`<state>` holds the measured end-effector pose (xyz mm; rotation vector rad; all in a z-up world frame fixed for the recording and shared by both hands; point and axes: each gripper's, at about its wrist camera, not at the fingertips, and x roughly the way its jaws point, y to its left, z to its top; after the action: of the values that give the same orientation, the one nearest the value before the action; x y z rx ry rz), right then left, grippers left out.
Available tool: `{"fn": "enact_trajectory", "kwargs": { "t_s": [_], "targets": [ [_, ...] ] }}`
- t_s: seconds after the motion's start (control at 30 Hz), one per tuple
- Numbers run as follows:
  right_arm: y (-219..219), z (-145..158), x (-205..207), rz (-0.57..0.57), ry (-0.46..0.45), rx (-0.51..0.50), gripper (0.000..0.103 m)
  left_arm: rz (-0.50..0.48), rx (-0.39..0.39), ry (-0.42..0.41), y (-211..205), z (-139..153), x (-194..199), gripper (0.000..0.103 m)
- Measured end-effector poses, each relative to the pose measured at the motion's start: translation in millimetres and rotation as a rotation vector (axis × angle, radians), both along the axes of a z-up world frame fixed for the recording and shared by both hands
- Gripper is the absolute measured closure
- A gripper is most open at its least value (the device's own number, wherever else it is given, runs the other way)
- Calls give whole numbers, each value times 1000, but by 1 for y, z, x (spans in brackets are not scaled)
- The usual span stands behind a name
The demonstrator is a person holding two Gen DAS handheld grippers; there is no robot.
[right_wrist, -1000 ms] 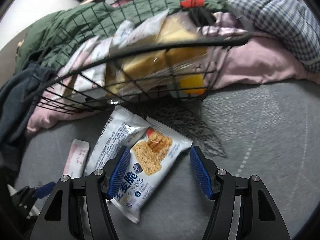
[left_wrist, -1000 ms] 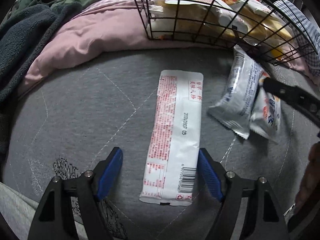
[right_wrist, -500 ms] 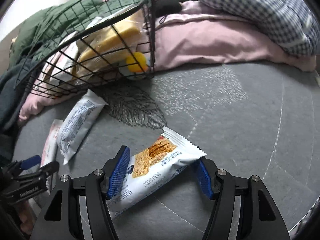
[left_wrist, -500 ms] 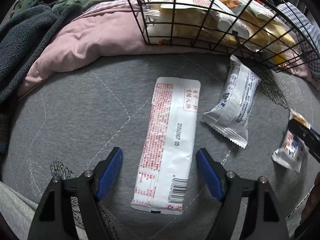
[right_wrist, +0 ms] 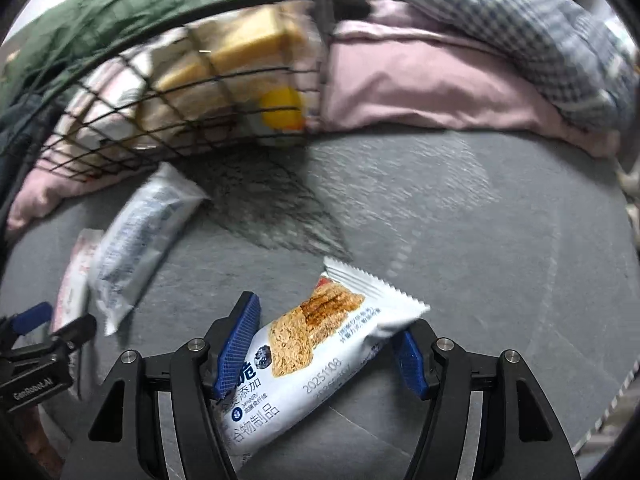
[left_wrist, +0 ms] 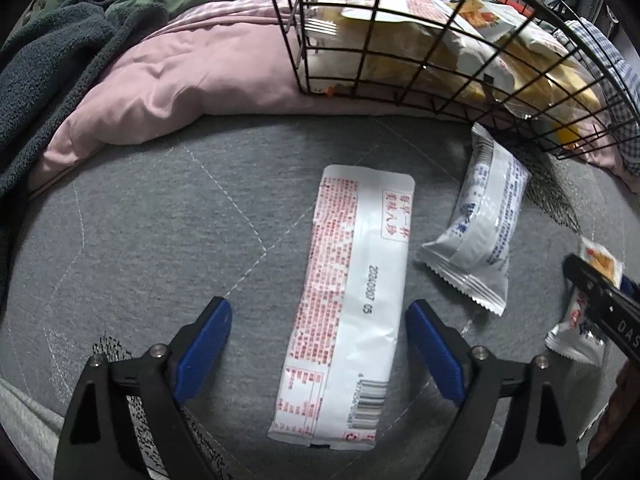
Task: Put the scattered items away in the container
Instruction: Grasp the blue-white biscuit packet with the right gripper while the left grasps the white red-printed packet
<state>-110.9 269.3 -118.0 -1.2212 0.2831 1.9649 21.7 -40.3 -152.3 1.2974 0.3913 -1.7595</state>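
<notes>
Cereal bar [right_wrist: 316, 344] lifted since earlier, pinched in right claw [right_wrist: 320, 350]; left claw [left_wrist: 316, 354] agape.

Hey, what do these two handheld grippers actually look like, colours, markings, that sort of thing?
Both match: the left gripper and right gripper have black angular frames with silver screws and blue ribbed fingertips. White lettering marks each black body where it shows in the other gripper's view. No cables or sleeves show.

Open grey bed [left_wrist: 160, 240] stretches from 9 to 11 o'clock of the left tongs [left_wrist: 318, 354]. The wire basket [left_wrist: 400, 40] at 1 o'clock and pink bedding [left_wrist: 180, 92] wall off the far side.
</notes>
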Motion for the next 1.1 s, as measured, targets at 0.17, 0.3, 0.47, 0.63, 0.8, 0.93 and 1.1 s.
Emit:
{"fn": "enact_trajectory", "kwargs": {
  "t_s": [0.17,0.3,0.47,0.63,0.8,0.93,1.1],
  "targets": [
    [-13,-3,3,-71,-4,-34,36,25,3,2,2,-2,-5,13],
    [-26,-9,-10,-2,-22,-2,36,-26,14,3,12,1,-5,33],
    [-23,-5,-13,17,6,-13,52,-35,16,9,22,3,-2,56],
    [-23,-1,-16,30,20,-16,62,-24,29,21,27,4,4,58],
    [-22,4,-9,33,37,-28,66,1,51,44,32,6,12,58],
    [-18,16,7,39,46,-27,67,11,57,54,39,9,20,59],
    [-23,36,22,63,59,-4,71,7,38,69,52,20,27,59]
  ]
}}
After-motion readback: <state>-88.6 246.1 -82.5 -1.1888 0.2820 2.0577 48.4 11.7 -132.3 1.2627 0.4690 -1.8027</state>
